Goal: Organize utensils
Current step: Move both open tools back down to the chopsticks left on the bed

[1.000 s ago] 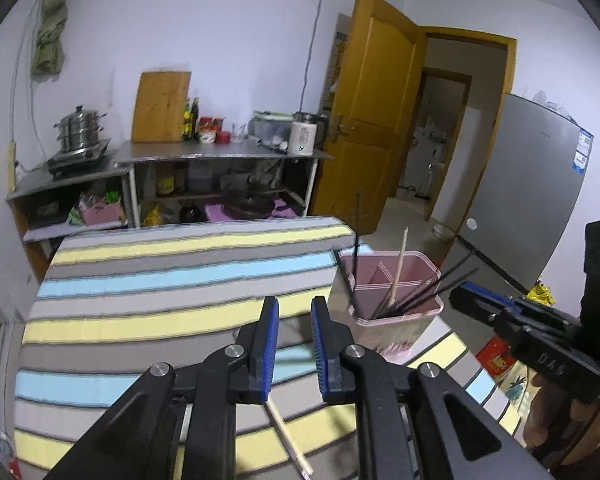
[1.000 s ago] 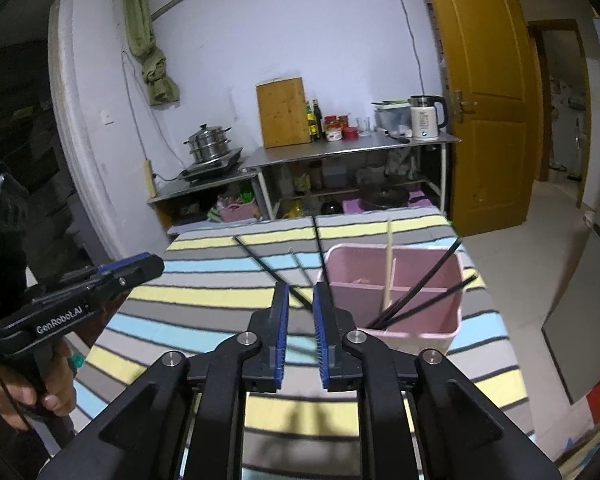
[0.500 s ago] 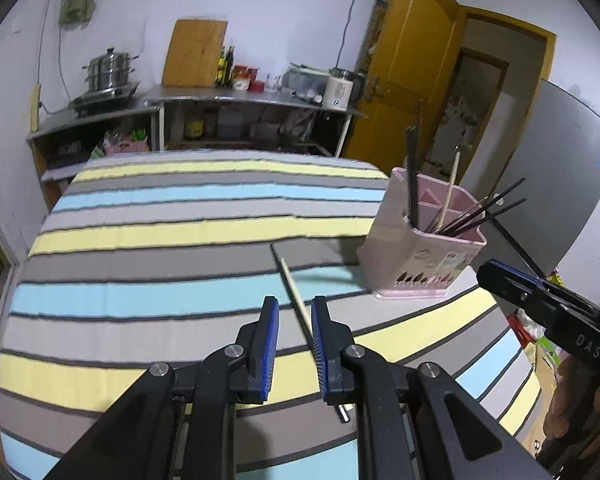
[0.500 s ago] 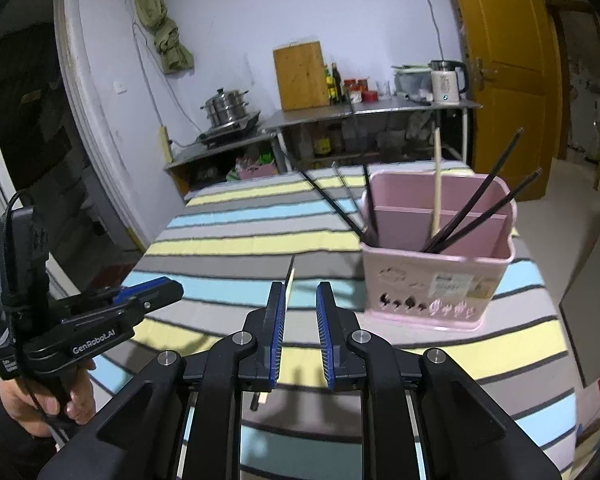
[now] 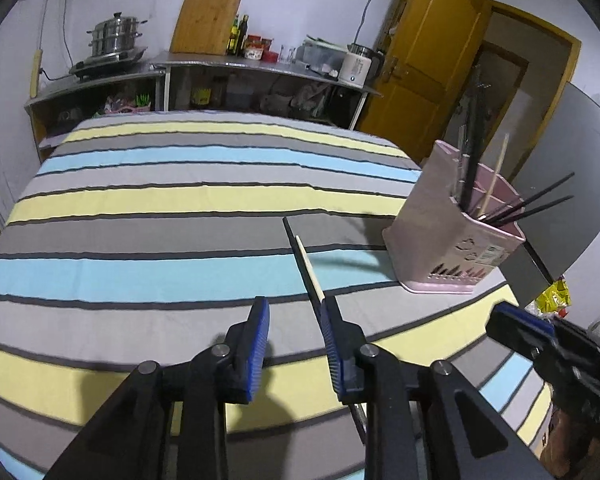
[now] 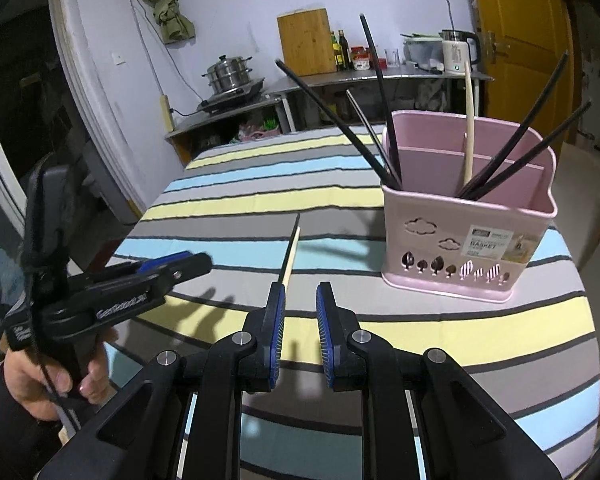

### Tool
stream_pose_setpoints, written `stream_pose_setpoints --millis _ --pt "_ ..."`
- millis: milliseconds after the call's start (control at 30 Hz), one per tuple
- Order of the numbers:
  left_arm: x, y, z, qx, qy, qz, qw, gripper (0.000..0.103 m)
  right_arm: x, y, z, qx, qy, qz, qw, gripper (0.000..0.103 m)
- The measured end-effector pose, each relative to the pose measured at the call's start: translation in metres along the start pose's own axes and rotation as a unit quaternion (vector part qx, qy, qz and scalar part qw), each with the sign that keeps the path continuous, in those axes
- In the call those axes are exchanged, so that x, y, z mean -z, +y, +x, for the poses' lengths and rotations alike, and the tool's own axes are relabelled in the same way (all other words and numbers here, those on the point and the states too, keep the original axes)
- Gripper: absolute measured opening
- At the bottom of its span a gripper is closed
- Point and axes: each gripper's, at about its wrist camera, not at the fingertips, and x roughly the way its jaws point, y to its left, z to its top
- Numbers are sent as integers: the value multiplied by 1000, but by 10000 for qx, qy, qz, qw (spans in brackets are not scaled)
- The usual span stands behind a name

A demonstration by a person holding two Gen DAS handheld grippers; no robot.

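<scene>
A pale wooden chopstick (image 5: pixel 308 266) lies on the striped tablecloth (image 5: pixel 160 200); it also shows in the right wrist view (image 6: pixel 290 258). My left gripper (image 5: pixel 294 320) is open and empty just above the cloth, with the chopstick running under its right finger. A pink utensil basket (image 6: pixel 466 240) stands at the right and holds several black chopsticks (image 6: pixel 516 152) and one wooden chopstick (image 6: pixel 469 132); it also shows in the left wrist view (image 5: pixel 456 248). My right gripper (image 6: pixel 300 300) is slightly open and empty, near the chopstick's near end.
The table's right edge (image 5: pixel 512 312) curves close behind the basket. A metal counter (image 5: pixel 260 68) with a steamer pot (image 5: pixel 114 38), a cutting board and a kettle stands along the far wall. A yellow door (image 5: pixel 432 68) is at the right.
Both grippers have lowered toward the table and the chopstick. My left gripper's jaws have opened wider. My right gripper's jaws have parted a little.
</scene>
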Motion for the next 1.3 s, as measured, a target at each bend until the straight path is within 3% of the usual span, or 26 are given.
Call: stream_pose_setpoints --millis 633,967,1133,1300 --pt "-59 7 131 -340 362 -126 9987 26 13 -28 56 -85 551 295 9980 17" --pt "-41 6 119 -722 265 659 9949 26 13 -25 58 -102 583 269 9979 17" --pt "-29 20 101 -656 322 385 9966 26 14 -19 60 -118 594 233 9979 17" --pt "-12 28 80 -324 362 -255 9985 27 14 -16 56 -123 547 184 9983 17"
